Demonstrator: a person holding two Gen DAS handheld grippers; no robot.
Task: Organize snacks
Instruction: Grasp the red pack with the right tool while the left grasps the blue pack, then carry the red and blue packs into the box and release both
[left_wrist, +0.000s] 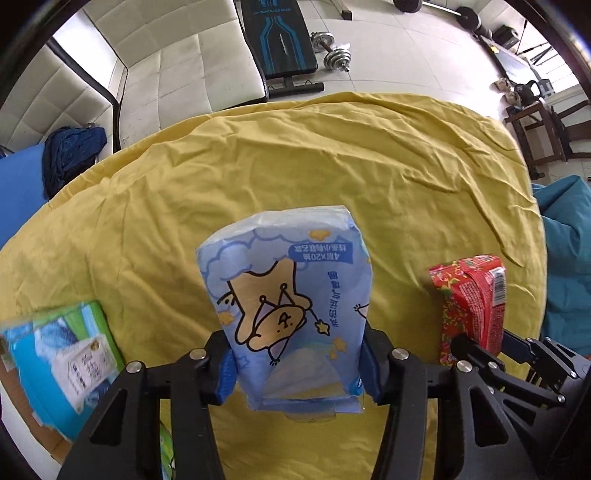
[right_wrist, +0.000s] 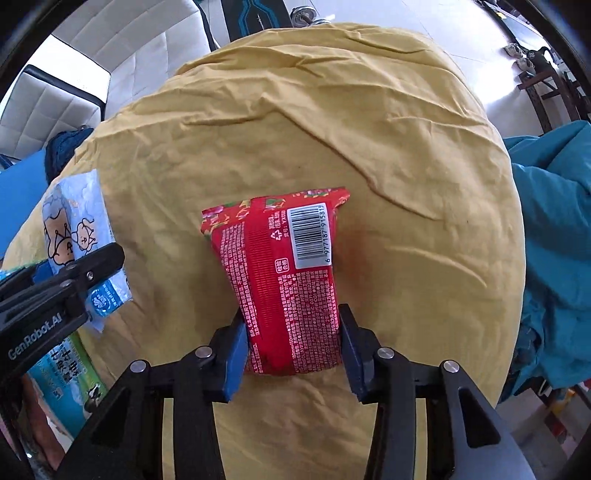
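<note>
Now red packet (right_wrist: 284, 280) inside right gripper (right_wrist: 293, 350)

The green-and-blue printed carton (left_wrist: 62, 365), just left of the pale blue cartoon-printed soft pack (left_wrist: 291, 306), is motion-blurred and cut off by the frame edge, its print unreadable. That pack's lower sides are hidden behind blue finger pads (left_wrist: 225, 369). The red foil packet (left_wrist: 472, 306) to its right is partly covered by black gripper linkage.

The left gripper (right_wrist: 92, 280) arm reads "GenRobot.AI". The red packet (right_wrist: 284, 280) carries a barcode label numbered "6 977187 91581", last digit cut off. The blue pack (left_wrist: 284, 295) shows what looks like "4层X20"
</note>
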